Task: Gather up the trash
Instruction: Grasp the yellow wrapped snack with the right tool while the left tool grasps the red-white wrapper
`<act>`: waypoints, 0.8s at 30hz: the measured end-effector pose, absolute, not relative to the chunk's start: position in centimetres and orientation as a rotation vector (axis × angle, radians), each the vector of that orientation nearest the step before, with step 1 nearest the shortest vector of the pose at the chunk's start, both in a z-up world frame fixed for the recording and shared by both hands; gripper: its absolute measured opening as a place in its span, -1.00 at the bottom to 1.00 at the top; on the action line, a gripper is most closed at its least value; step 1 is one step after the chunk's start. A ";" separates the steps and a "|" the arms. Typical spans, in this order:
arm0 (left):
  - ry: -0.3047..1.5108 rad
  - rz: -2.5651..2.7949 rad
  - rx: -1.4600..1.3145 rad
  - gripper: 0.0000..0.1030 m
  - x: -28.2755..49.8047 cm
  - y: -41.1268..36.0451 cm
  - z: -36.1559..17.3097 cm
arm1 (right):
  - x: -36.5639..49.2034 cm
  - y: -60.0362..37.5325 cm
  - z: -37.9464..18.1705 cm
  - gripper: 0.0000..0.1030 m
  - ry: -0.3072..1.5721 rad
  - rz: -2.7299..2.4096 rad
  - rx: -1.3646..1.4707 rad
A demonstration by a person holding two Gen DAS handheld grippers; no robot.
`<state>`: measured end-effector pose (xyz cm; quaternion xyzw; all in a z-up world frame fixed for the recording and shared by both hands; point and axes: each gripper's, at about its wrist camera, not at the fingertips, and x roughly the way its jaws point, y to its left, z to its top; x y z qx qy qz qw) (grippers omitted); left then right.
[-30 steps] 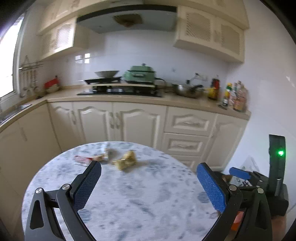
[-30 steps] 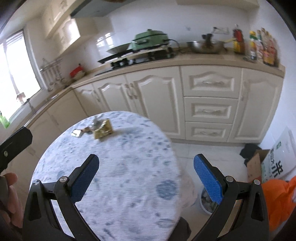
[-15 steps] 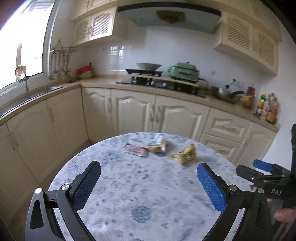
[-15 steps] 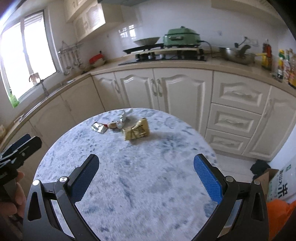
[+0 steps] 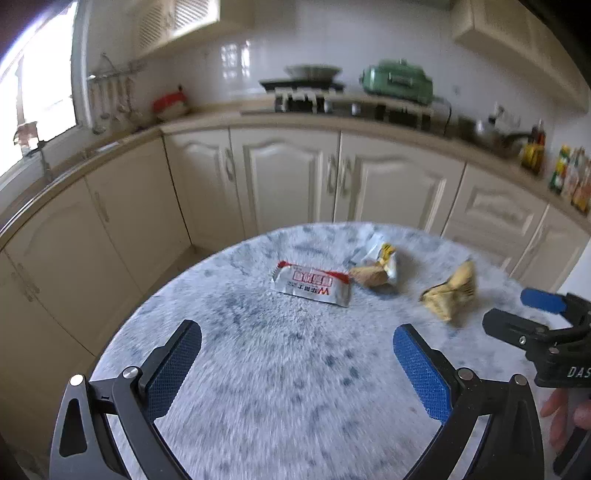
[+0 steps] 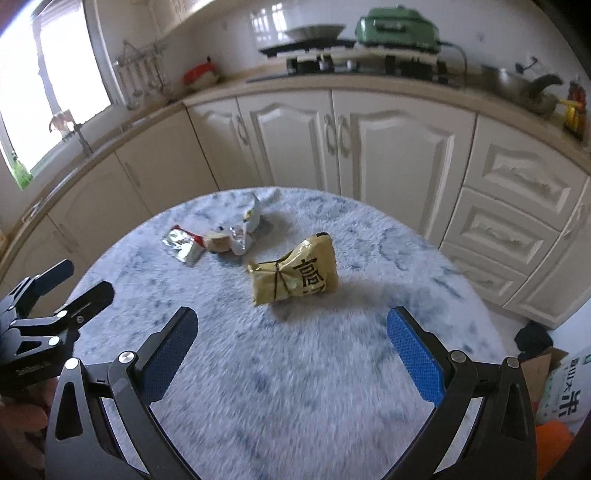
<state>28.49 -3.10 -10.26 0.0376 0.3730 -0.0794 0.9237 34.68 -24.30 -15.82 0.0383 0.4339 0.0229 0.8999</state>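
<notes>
- Nearest the lens on your left side: left gripper [image 5: 297,363], blue ribbed pads spread wide, nothing between them, hovering above the round grey-white marbled table [image 5: 280,398].
- Same on your right: right gripper [image 6: 291,356], blue pads [image 6: 415,356] wide apart and empty, over the table's near half.
- Each gripper shows in the other's view: right one at the right edge of the left wrist view with your fingers [image 5: 557,424] on the handle; left one at the left edge of the right wrist view.
- Trash sits in a loose row across the table's far half, beyond both grippers.
- Crumpled gold foil snack bag with black characters [image 6: 295,275]: straight ahead of the right gripper, closest piece to it, lying apart from the rest.
- Flattened silver wrapper with red-and-white label [image 5: 312,283]: ahead of the left gripper, lying flat.
- Torn white-and-yellow wrapper with a tan lump at its mouth [image 5: 376,267]: between the other two, just beside the silver wrapper's end; contact not clear.
- Beyond the table: cream panelled kitchen cabinets [image 6: 288,144], beige counter, black gas stove [image 6: 332,61] with a green lidded pot [image 6: 397,24].
- Floor right of the table: cardboard box [image 6: 539,369], something orange at the frame edge.
</notes>
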 end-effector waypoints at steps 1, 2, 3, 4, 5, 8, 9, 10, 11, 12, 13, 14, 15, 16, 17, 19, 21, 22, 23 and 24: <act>0.775 -0.158 0.088 0.99 29.4 -3.3 -10.6 | 35.6 -24.5 -16.5 1.00 0.915 0.041 0.075; 0.790 -0.158 0.097 0.99 30.5 -3.6 -11.1 | 36.2 -24.5 -16.9 1.00 0.925 0.039 0.074; 0.807 -0.164 0.099 0.99 31.2 -3.6 -11.6 | 37.0 -24.6 -17.5 1.00 0.941 0.039 0.072; 0.823 -0.169 0.097 0.99 32.2 -3.8 -11.9 | 37.7 -24.6 -18.1 1.00 0.957 0.041 0.073; 0.833 -0.170 0.095 0.99 33.1 -3.9 -12.4 | 38.3 -24.6 -18.6 1.00 0.968 0.047 0.070; 0.854 -0.164 0.100 0.99 35.1 -4.3 -13.3 | 39.3 -24.3 -19.3 1.00 0.961 0.043 0.027; 0.861 -0.164 0.099 0.99 35.8 -4.4 -13.6 | 39.5 -24.2 -19.3 1.00 0.960 0.052 0.024; 0.867 -0.165 0.098 0.99 36.3 -4.5 -13.9 | 39.6 -24.2 -19.3 0.91 0.951 0.054 0.021; 0.871 -0.165 0.099 0.99 36.9 -4.7 -14.1 | 39.7 -24.2 -19.2 0.67 0.945 0.054 0.013; 0.872 -0.165 0.102 0.99 37.5 -4.9 -14.3 | 39.7 -24.0 -19.1 0.55 0.941 0.056 -0.004; 0.874 -0.167 0.109 0.99 38.1 -5.2 -14.4 | 39.7 -24.0 -19.1 0.32 0.941 0.056 -0.014; 0.883 -0.164 0.120 0.99 38.4 -5.4 -14.9 | 39.6 -24.1 -19.1 0.31 0.942 0.064 -0.007; 0.902 -0.160 0.126 0.99 39.4 -5.6 -15.2 | 39.5 -24.2 -19.0 0.31 0.940 0.069 0.003; 0.905 -0.159 0.122 0.99 40.1 -5.7 -15.3 | 39.4 -24.3 -19.0 0.29 0.938 0.071 0.014; 0.900 -0.159 0.120 0.99 40.7 -5.8 -15.4 | 39.2 -24.5 -18.9 0.29 0.938 0.072 0.021; 0.908 -0.155 0.129 0.99 42.1 -6.2 -15.8 | 38.8 -24.7 -18.7 0.29 0.936 0.079 0.035; 0.925 -0.171 0.118 0.94 43.4 -6.6 -16.1 | 38.2 -24.8 -18.5 0.29 0.934 0.079 0.041; 0.933 -0.198 0.101 0.83 44.2 -6.7 -16.3 | 38.0 -24.9 -18.4 0.29 0.932 0.077 0.043; 0.930 -0.209 0.091 0.69 44.6 -6.6 -16.3 | 37.7 -25.1 -18.3 0.29 0.931 0.075 0.049; 0.922 -0.215 0.093 0.59 44.7 -6.7 -16.3 | 37.4 -25.2 -18.2 0.29 0.929 0.074 0.054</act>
